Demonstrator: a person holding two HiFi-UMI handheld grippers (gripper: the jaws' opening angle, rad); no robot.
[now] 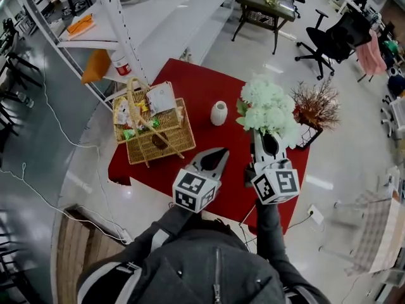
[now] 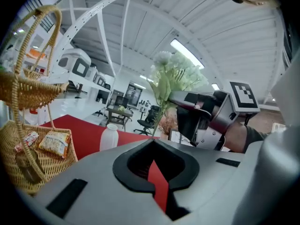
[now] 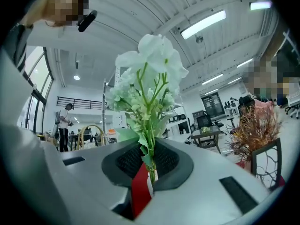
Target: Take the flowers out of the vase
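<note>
Right hand-held gripper [image 3: 149, 167] is clamping narrowly on the green stems of the white flowers [image 1: 269, 109], with the blooms standing upright above the jaws.

Red tabletop [image 1: 196, 87] is carrying everything else.
- Wicker basket [image 1: 152, 135] of snack packets is lying at 9 o'clock of the vase.
- Flowers are sitting at 3 o'clock of the vase, apart from it, with the stems clear of its mouth.
- Dried reddish plant [image 1: 314, 103] in a dark frame is standing at 3 o'clock of the flowers, close by.
- White vase [image 1: 218, 113] is standing upright near the tabletop's middle, showing no stems.
- Left hand-held gripper [image 2: 153, 146] is hovering at 6 o'clock of the vase, jaws drawn together, gripping nothing.

Judgement: the extraction step is looking complete, and the step in hand is carrying the bunch away. The next move is likely calling for a bare patch of cloth, a gentle lowering and a release. It should be steering wide of the dried plant so the blooms are not snagging.
</note>
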